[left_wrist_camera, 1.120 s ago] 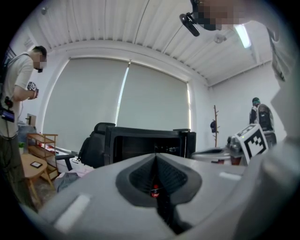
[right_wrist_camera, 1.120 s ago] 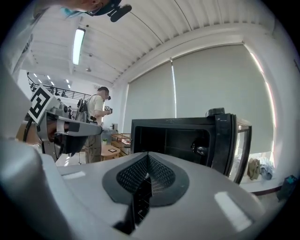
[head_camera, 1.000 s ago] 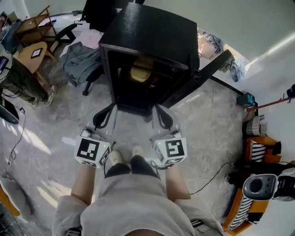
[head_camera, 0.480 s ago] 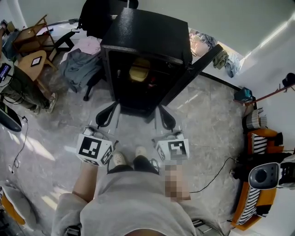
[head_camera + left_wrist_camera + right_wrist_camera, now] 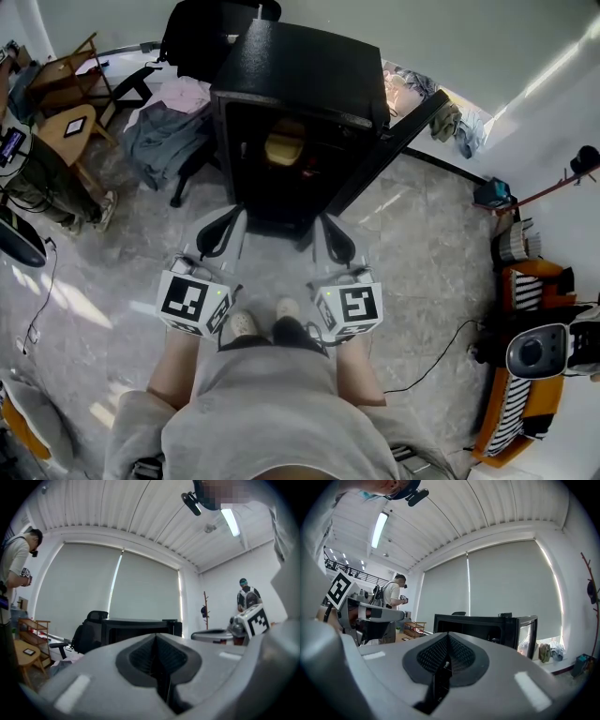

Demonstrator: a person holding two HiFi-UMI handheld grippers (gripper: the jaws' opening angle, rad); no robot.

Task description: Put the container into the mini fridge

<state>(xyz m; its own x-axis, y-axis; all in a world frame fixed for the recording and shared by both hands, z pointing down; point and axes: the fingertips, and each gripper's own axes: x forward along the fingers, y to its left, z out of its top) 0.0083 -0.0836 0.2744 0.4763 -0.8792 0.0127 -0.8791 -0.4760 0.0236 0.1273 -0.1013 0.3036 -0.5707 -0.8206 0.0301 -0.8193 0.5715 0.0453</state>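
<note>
**Fridge open, container inside**

Grey marbled floor (image 5: 427, 258), black mini fridge (image 5: 300, 70) with its door (image 5: 398, 145) open. Yellowish container (image 5: 284, 148) sits inside (well apart from both claws). Left gripper (image 5: 231, 217) and right gripper (image 5: 322, 221) hover before the opening, jaws pressed together, empty.

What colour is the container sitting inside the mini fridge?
Pale yellow; the container shows best in the head view, inside the black mini fridge.

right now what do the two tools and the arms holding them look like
Left tool and right tool are light grey and tapering, with black ribbed pads. Each carries a white cube with black square markers. The person wears a light grey short-sleeved shirt.
</note>
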